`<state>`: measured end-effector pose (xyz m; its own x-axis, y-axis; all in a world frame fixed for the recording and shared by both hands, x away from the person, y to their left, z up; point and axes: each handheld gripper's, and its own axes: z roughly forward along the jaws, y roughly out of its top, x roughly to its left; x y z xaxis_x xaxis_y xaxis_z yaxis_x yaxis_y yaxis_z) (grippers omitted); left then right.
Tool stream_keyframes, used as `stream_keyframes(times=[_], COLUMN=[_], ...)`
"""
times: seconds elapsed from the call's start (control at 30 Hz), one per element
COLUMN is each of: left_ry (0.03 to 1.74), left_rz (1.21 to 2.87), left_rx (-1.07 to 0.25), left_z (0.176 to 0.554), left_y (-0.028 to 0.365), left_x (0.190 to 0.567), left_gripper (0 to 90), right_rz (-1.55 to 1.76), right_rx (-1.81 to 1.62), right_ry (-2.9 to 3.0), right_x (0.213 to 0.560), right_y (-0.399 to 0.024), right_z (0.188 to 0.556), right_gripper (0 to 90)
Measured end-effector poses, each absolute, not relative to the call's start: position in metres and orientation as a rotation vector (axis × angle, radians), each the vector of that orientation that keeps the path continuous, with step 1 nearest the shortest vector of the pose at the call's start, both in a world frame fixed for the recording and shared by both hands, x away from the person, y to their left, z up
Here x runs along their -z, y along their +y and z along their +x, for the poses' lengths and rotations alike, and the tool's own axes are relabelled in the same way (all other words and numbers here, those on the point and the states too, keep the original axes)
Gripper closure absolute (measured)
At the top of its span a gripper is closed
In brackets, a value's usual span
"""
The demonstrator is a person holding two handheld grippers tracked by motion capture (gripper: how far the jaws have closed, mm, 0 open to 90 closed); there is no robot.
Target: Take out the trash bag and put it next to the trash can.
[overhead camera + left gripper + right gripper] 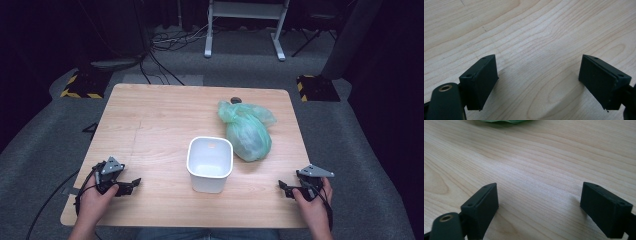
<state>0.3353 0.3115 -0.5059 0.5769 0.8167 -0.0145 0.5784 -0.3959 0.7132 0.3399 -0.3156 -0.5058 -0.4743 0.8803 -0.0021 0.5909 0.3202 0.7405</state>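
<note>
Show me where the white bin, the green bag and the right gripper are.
white bin (pixel 193 159), high view, on its left rim.
green bag (pixel 248 137), high view, on its bulging middle.
right gripper (pixel 283 188), high view, between its fingertips.

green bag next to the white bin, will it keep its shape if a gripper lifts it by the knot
Probably not: the green bag looks like thin, crinkled film, so it would likely sag below the knot. Its bulging body suggests some contents, weight unclear. Unlikely to roll far.
</note>
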Motion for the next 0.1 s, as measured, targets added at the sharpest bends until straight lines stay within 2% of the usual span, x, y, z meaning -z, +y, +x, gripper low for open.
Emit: stream_keyframes(times=[0.1], left_ry=[1.108], left_rz=[2.120], left_rx=[-0.446], left_z=[0.3352], left_y=[0.3114], left_x=[0.5060], left_gripper=[15.3], right_rz=[1.306], right_rx=[-0.964], right_ry=[2.184], right_x=[0.5058], right_y=[-0.3154], right_z=[0.3400], right_gripper=[14.2])
